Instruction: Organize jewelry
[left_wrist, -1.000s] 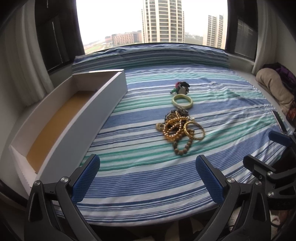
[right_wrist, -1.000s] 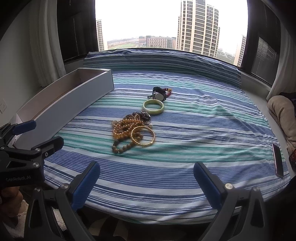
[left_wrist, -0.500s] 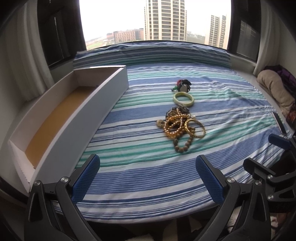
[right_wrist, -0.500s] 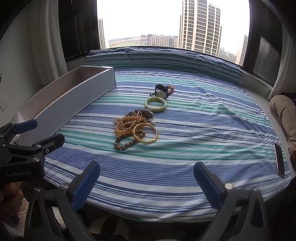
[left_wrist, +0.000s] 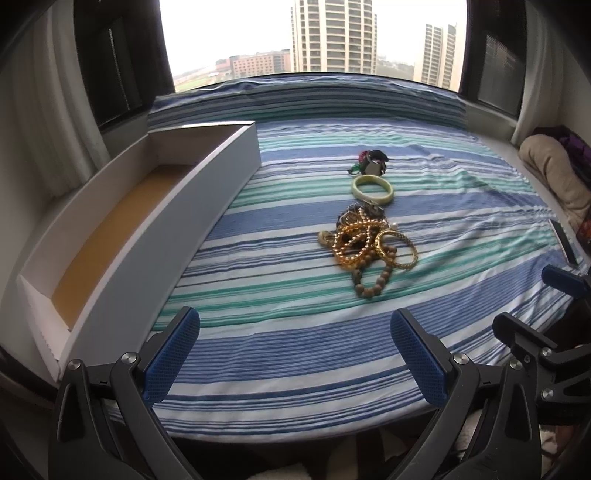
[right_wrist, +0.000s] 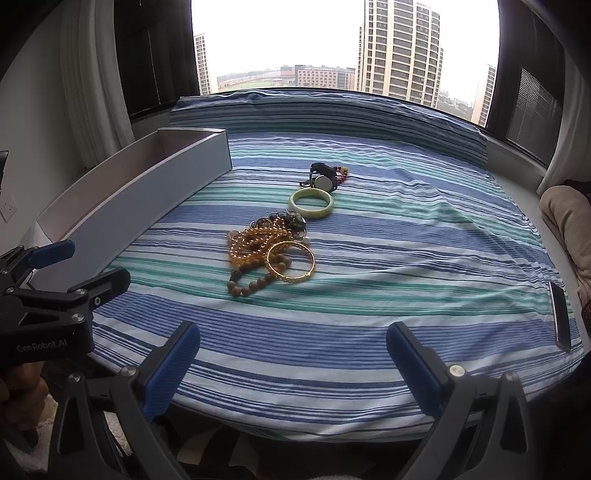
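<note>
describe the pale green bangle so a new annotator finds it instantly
Start at the long white box on the left edge of the striped bedspread, then look right to the line of jewelry mid-bed. The pale green bangle lies flat between the watch and the gold bead tangle: one smooth, thick, solid ring, lying alone.

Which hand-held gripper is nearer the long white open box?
Left hand-held gripper: the long white open box lies just to its left. The right hand-held gripper is farther right, beyond the left one.
</note>
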